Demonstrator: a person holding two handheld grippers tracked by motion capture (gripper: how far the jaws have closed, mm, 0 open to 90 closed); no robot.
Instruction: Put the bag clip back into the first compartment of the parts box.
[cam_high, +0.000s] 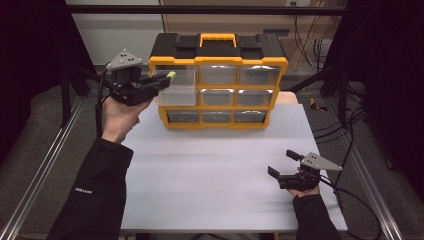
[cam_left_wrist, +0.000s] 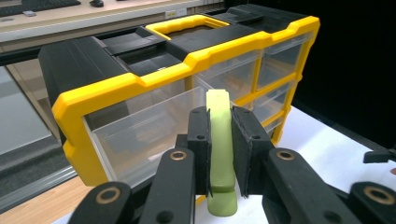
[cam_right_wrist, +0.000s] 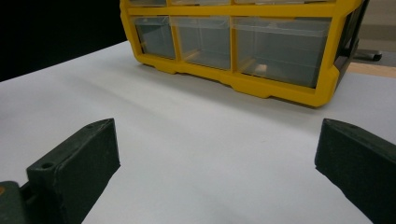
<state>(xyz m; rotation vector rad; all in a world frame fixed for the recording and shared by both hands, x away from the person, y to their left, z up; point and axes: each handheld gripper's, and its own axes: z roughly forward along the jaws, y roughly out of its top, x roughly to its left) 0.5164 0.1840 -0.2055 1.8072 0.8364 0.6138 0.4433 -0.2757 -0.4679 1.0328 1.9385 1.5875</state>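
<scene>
Left gripper (cam_left_wrist: 219, 154) jaws clamp a pale green piece (cam_left_wrist: 219, 140), held at the pulled-out top-left drawer (cam_high: 176, 89) of the yellow organizer (cam_high: 218, 90). Right gripper (cam_high: 286, 164) jaws stand wide above the counter (cam_high: 210, 170).

item: pale green, elongated plastic piece (cam_left_wrist: 219, 154)
state: clamped between two black pads, lifted off the table
pose: lengthwise along the jaws, tip forward
place: just at the pulled-out clear top-left drawer (cam_high: 176, 87)
</scene>
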